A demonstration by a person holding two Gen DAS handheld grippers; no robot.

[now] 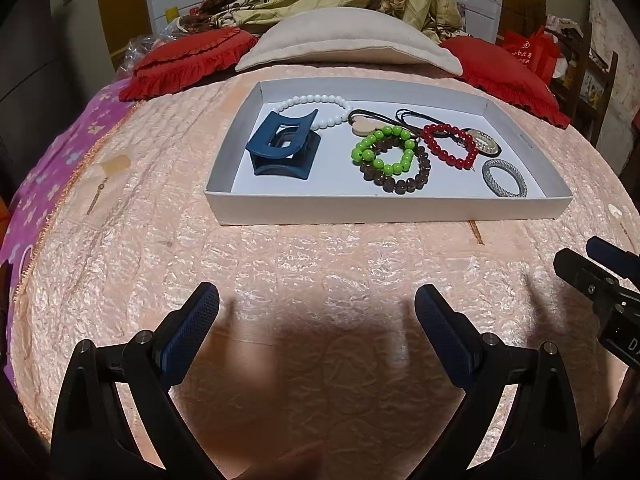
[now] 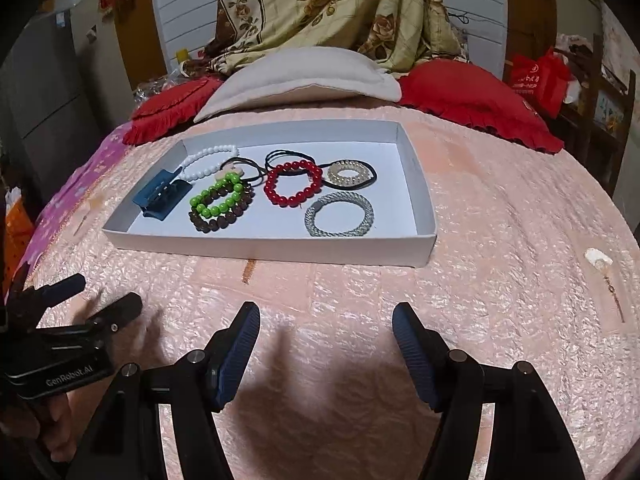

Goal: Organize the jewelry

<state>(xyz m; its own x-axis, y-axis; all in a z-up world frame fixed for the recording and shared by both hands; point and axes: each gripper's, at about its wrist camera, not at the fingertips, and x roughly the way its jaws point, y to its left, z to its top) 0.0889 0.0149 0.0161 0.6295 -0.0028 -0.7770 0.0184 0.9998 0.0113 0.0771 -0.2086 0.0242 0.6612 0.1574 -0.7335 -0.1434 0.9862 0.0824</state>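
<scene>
A shallow white tray (image 1: 224,204) (image 2: 120,238) lies on a pink quilted bedspread. In it are a blue hair claw (image 1: 282,146) (image 2: 160,198), a white bead bracelet (image 1: 316,106) (image 2: 202,162), a green bead bracelet (image 1: 384,150) (image 2: 216,198) resting on a brown one (image 1: 400,178) (image 2: 222,218), a red bead bracelet (image 1: 450,146) (image 2: 294,184), a silver bangle (image 1: 504,178) (image 2: 340,214), a pale coil tie (image 2: 350,172) and black cords. My left gripper (image 1: 318,306) and right gripper (image 2: 326,324) both hover open over bare bedspread in front of the tray, holding nothing.
Red cushions (image 1: 192,60) (image 2: 480,100) and a beige pillow (image 1: 344,42) lie behind the tray, with a floral cloth hanging above. A small shell-like piece (image 2: 598,260) rests on the bedspread at the right. A purple sheet (image 1: 52,168) edges the left side.
</scene>
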